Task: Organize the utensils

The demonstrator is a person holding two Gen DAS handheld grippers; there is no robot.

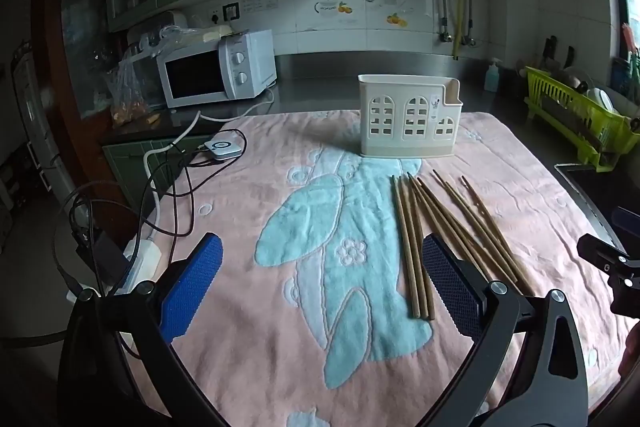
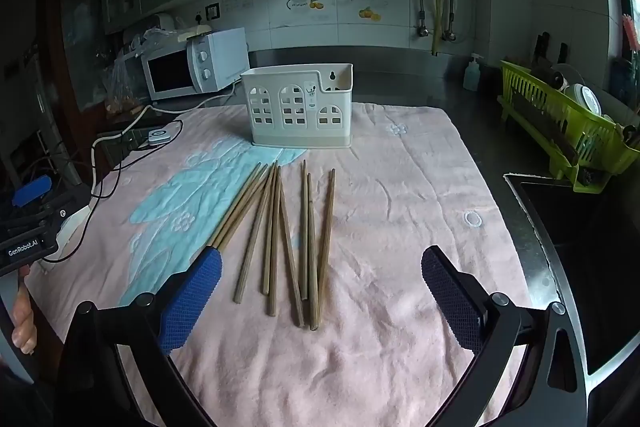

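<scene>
On the desk's pink towel (image 2: 400, 227), we hold the left gripper (image 1: 322, 267) over the blue rabbit, jaws wide and empty; chopsticks (image 2: 288, 235) lie loose before the holder (image 2: 298, 107); our right gripper (image 2: 320, 283) hovers, jaws wide, empty.

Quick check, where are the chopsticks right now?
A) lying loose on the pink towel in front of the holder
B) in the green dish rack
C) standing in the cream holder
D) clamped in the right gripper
A: the chopsticks lie fanned out flat on the towel, nearer the camera than the holder, and both grippers stand open with nothing between their fingers.
</scene>
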